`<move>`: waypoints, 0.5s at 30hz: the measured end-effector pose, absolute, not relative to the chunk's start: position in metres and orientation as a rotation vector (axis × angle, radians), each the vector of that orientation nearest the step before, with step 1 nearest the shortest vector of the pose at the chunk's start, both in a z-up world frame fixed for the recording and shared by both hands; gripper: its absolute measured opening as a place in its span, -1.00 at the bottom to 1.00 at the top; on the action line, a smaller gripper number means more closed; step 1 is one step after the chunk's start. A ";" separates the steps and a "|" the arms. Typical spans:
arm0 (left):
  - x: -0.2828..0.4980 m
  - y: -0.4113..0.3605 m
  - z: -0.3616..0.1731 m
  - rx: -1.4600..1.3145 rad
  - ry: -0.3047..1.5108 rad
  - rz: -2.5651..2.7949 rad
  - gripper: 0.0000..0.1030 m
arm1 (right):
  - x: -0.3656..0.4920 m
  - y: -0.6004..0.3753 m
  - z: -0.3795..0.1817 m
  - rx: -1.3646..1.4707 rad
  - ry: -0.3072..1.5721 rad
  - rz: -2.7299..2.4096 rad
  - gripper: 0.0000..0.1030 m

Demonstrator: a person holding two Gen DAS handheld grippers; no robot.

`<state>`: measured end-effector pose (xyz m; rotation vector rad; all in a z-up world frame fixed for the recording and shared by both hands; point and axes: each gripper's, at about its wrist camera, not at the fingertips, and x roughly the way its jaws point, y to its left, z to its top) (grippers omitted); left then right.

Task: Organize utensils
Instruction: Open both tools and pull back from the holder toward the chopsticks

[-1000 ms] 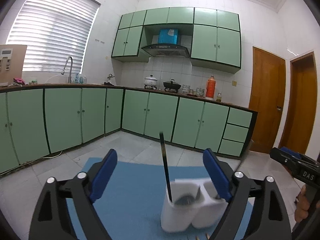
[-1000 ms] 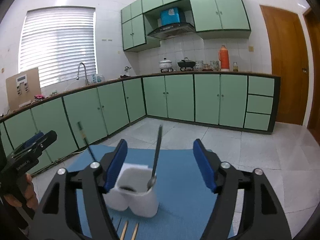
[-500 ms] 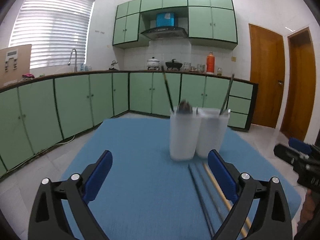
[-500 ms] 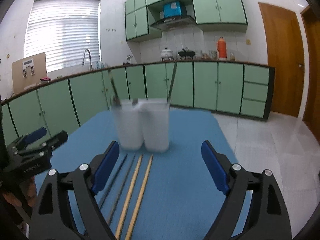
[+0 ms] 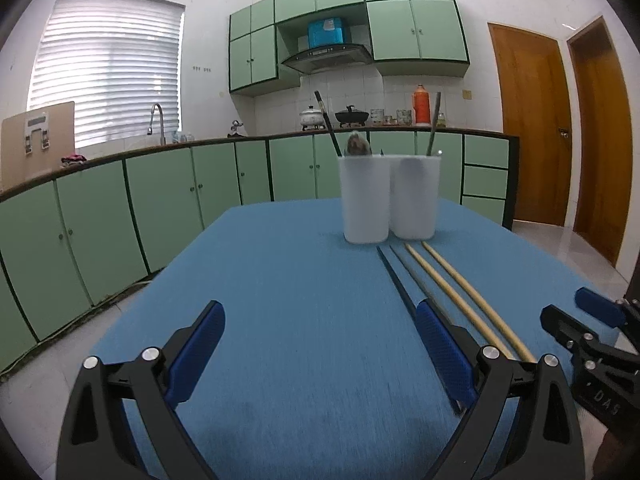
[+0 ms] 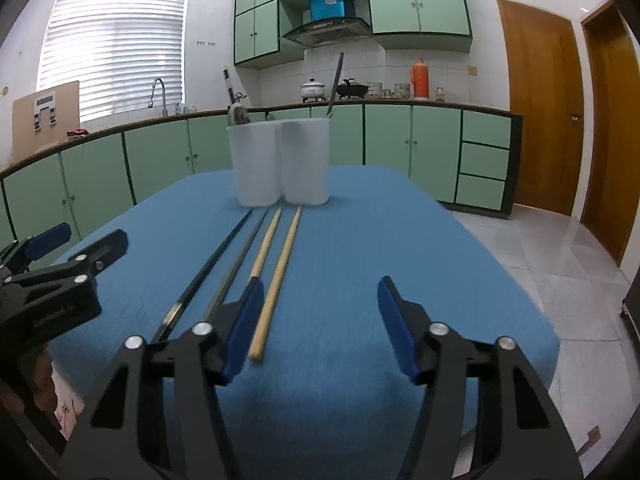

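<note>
A white two-compartment utensil holder (image 5: pixel 388 198) (image 6: pixel 280 162) stands at the far end of a blue-covered table (image 5: pixel 300 300) (image 6: pixel 360 240), with a few utensils upright in it. Two dark chopsticks (image 5: pixel 396 280) (image 6: pixel 208 272) and two wooden chopsticks (image 5: pixel 460 296) (image 6: pixel 276 268) lie in front of it, pointing toward me. My left gripper (image 5: pixel 320 352) is open and empty, left of the chopsticks. My right gripper (image 6: pixel 320 324) is open and empty over the near ends of the wooden chopsticks. Each gripper shows at the edge of the other's view.
Green kitchen cabinets (image 5: pixel 160 208) and a counter with a sink tap (image 5: pixel 156 120) run behind the table. Pots and an orange flask (image 5: pixel 420 104) stand on the counter. Two wooden doors (image 5: pixel 528 128) are at the right. The floor is tiled.
Both grippers have dropped low and pulled back from the holder toward the near end of the table. The four chopsticks have come into full view. Both grippers stay open.
</note>
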<state>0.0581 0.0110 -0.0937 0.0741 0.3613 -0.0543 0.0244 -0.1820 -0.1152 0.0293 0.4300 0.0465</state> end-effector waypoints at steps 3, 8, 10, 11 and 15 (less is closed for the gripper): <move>0.052 0.012 -0.099 0.070 0.366 -0.053 0.83 | 0.019 -0.174 -0.122 0.018 0.433 0.057 -0.13; 0.048 0.017 -0.105 0.064 0.380 -0.045 0.83 | 0.016 -0.164 -0.128 -0.001 0.435 0.068 -0.34; 0.046 0.019 -0.108 0.062 0.385 -0.041 0.83 | 0.015 -0.160 -0.130 -0.014 0.432 0.069 -0.40; 0.045 0.020 -0.109 0.061 0.387 -0.042 0.83 | 0.015 -0.158 -0.132 -0.019 0.432 0.069 -0.44; 0.042 0.022 -0.111 0.059 0.390 -0.046 0.83 | 0.016 -0.154 -0.136 -0.025 0.428 0.067 -0.54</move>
